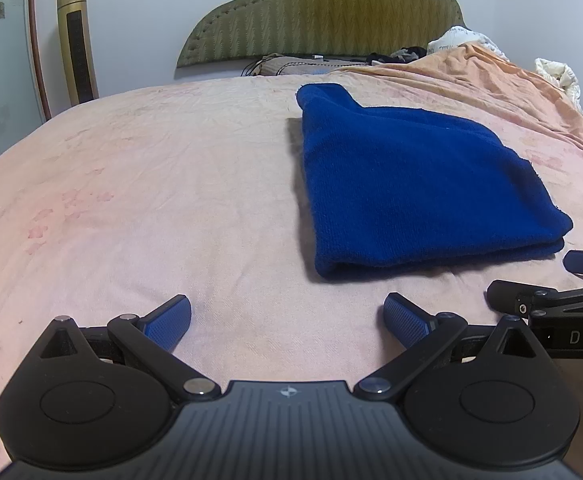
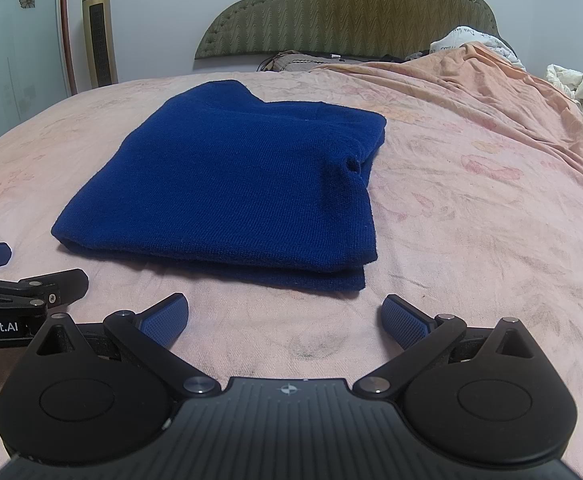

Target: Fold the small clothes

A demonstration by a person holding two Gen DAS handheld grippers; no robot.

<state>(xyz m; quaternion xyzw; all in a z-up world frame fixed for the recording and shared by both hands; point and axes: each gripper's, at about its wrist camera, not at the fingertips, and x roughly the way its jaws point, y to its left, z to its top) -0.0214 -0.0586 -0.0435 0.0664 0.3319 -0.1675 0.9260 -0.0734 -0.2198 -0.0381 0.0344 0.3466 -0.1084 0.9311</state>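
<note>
Left wrist view: my left gripper (image 1: 287,322) and right gripper (image 2: 285,320) gape empty, just short of the folded blue garment (image 2: 235,184) on the bed (image 1: 131,184).

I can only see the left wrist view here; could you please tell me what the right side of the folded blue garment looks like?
Observer: On the blue knit garment, the right edge shows stacked layers, with a small puckered hole near the top.
Operator: Thank you. Is the right gripper holding anything?
Observer: No, the right gripper has its jaws wide open over bare bedsheet, short of the garment.
Operator: Anything beside it?
Observer: A dark smudge marks the sheet between its fingers.
</note>
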